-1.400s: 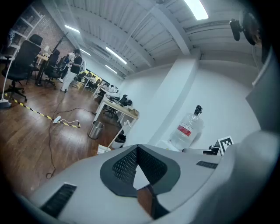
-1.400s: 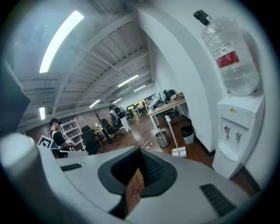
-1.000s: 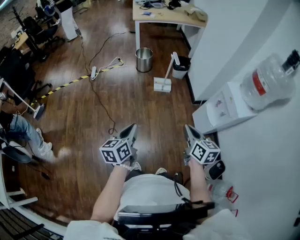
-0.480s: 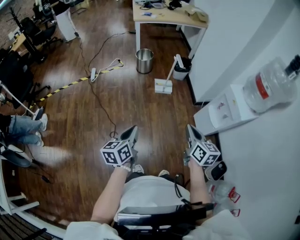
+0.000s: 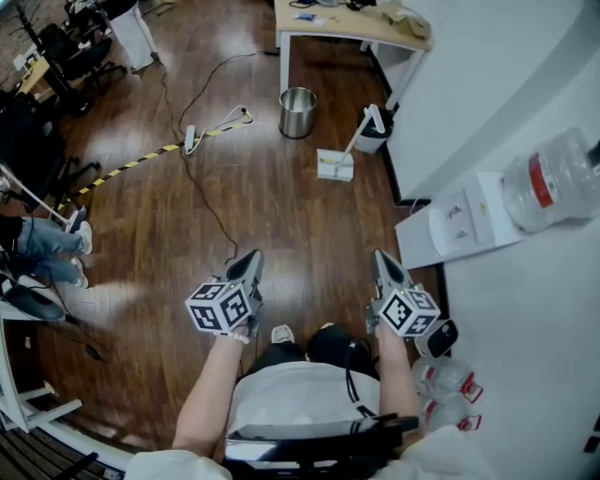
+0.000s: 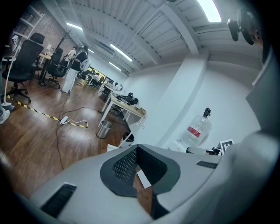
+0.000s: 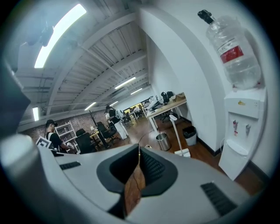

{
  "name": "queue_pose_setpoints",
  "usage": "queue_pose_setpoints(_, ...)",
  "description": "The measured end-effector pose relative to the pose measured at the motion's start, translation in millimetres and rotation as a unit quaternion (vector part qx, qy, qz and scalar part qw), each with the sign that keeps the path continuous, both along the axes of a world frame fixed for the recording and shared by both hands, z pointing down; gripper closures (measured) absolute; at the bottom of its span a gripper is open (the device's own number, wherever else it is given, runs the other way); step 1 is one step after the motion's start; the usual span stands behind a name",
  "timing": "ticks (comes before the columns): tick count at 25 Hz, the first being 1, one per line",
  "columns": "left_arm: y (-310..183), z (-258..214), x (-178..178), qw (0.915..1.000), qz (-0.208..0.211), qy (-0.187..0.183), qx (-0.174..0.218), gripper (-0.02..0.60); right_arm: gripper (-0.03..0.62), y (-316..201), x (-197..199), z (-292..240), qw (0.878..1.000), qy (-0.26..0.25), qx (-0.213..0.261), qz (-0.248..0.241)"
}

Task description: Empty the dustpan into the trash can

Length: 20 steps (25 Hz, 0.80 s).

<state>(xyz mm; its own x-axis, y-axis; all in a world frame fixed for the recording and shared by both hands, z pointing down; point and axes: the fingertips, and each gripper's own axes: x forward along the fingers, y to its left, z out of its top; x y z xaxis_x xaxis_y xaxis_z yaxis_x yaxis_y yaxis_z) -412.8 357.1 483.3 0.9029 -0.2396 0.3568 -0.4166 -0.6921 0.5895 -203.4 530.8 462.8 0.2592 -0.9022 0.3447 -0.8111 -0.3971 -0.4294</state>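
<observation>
A white dustpan (image 5: 336,166) stands on the wood floor with its long handle (image 5: 361,134) leaning toward a small black trash can (image 5: 375,137) against the wall. A steel bin (image 5: 297,112) stands to the left of them. Both grippers are held side by side at waist height, well short of the dustpan. My left gripper (image 5: 249,265) is shut and empty; its tips meet in the left gripper view (image 6: 137,147). My right gripper (image 5: 382,262) is shut and empty too (image 7: 139,148). In the right gripper view the dustpan (image 7: 183,152) and steel bin (image 7: 162,141) lie ahead.
A water dispenser (image 5: 457,220) with a big bottle (image 5: 553,178) stands at the right wall, with bottles (image 5: 446,382) on the floor beside it. A desk (image 5: 349,26) stands behind the bins. A cable and striped tape (image 5: 122,172) cross the floor. A seated person's legs (image 5: 47,246) are far left.
The person has stepped, and both grippers were carried along with them, still shut and side by side. The left gripper sits slightly lower and further left in the head view.
</observation>
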Motion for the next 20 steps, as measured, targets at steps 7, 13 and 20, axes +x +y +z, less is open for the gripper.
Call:
queue_pose_setpoints(7, -24, 16, 38, 0.9999, 0.006, -0.009, -0.011, 0.592, 0.439, -44, 32, 19, 1.000, 0.000, -0.015, -0.010)
queue_pose_setpoints(13, -59, 25, 104, 0.9996, 0.021, -0.021, -0.004, 0.592, 0.379, -92, 92, 33, 1.000, 0.006, -0.018, 0.002)
queue_pose_setpoints(20, -108, 24, 174, 0.9994, 0.025, -0.025, 0.004, 0.592, 0.370, -140, 154, 40, 1.000, -0.001, -0.018, 0.005)
